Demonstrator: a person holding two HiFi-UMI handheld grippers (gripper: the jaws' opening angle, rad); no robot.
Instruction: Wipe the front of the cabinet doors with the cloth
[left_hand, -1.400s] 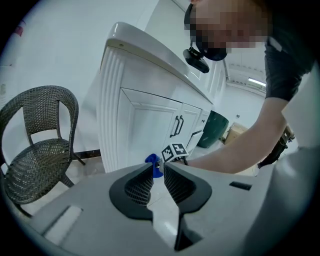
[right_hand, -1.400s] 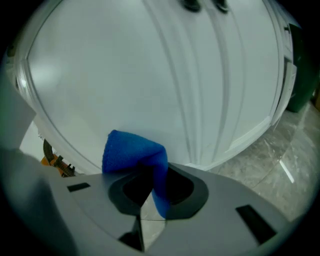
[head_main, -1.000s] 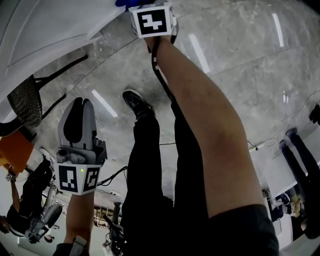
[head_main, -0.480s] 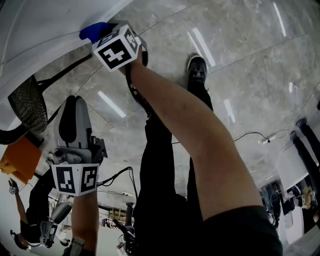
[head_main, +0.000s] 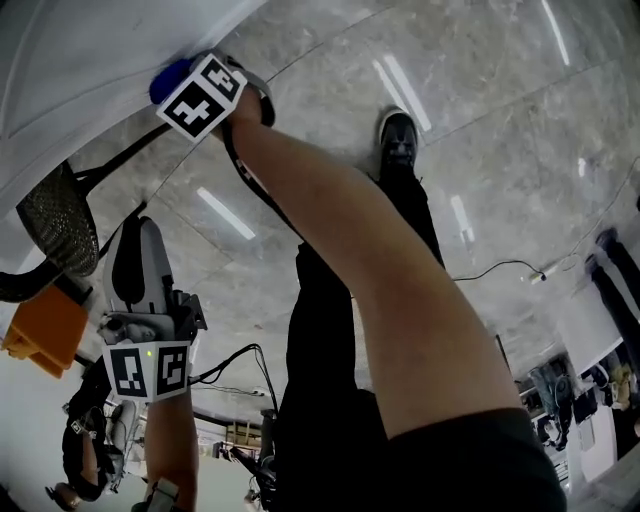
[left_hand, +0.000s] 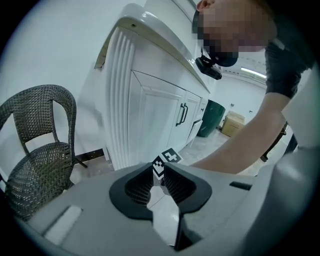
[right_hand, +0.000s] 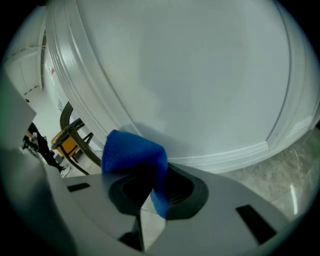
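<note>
A blue cloth (right_hand: 135, 157) is clamped in my right gripper (right_hand: 150, 185) and pressed against the lower part of a white cabinet door (right_hand: 190, 75), just above its moulded bottom edge. In the head view the same right gripper (head_main: 185, 90) reaches out at the upper left, where the cloth (head_main: 168, 80) touches the cabinet (head_main: 80, 50). My left gripper (head_main: 138, 250) hangs lower left, away from the cabinet, shut with nothing in it. Along the left gripper (left_hand: 159, 175), the cabinet front (left_hand: 150, 115) with its dark door handles (left_hand: 181, 114) shows side-on.
A dark wicker chair (left_hand: 35, 150) stands beside the cabinet's fluted end, also seen as the chair (head_main: 55, 215) in the head view. An orange object (head_main: 40, 325) lies below it. A green bin (left_hand: 210, 117) and a cardboard box (left_hand: 232, 124) stand farther along. My legs and shoe (head_main: 398, 135) are on the marble floor.
The right gripper has carried the cloth leftward and lower along the cabinet front, toward the chair end. The left gripper has barely shifted.
</note>
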